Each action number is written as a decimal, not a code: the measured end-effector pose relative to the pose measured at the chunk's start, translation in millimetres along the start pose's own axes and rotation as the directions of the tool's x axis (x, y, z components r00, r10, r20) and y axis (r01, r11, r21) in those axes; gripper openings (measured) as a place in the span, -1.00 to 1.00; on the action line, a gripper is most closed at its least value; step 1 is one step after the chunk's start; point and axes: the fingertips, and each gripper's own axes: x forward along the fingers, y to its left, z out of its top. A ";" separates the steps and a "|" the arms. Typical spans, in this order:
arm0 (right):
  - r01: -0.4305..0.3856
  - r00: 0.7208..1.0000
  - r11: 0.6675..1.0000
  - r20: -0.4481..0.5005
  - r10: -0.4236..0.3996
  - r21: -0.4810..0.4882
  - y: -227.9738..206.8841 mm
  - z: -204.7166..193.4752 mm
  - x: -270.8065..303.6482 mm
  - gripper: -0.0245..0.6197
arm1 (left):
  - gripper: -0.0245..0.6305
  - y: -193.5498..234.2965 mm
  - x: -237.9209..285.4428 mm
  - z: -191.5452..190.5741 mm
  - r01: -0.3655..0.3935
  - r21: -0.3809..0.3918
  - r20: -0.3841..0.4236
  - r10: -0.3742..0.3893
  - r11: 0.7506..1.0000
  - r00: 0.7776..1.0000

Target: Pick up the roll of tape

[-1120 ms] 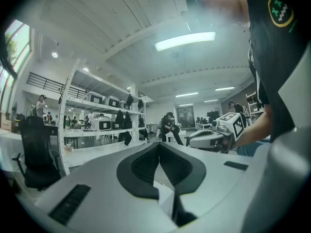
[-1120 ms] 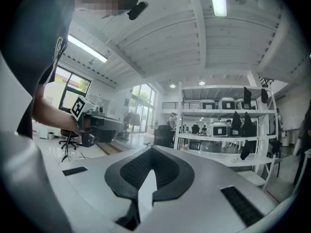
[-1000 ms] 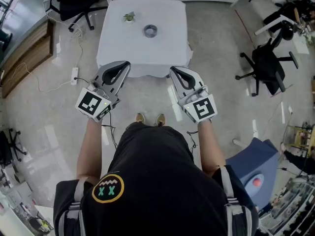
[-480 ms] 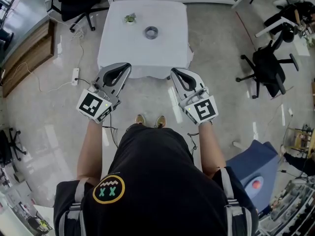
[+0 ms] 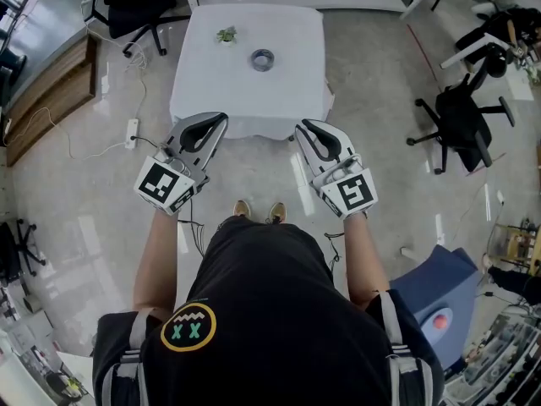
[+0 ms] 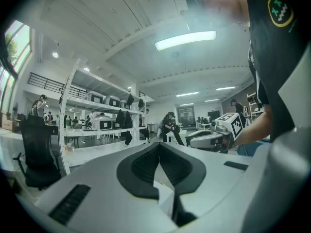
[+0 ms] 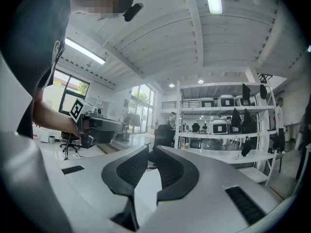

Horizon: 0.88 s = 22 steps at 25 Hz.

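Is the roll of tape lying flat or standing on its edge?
Lying flat: the roll of tape shows its round hole from above on the white table.

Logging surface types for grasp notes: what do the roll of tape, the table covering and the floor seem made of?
The roll of tape: grey ring, likely plastic or cloth tape; too small to tell. The table covering: white matte cloth, draping softly over the edges. The floor: mottled grey, glossy, likely polished concrete; it mirrors lights.
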 end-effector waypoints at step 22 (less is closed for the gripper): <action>-0.036 0.999 0.999 -0.028 0.037 0.026 -2.5 -8.9 -0.1 0.43 | -0.87 2.6 2.8 -3.3 0.007 -0.001 -0.003 -0.007 1.000 1.000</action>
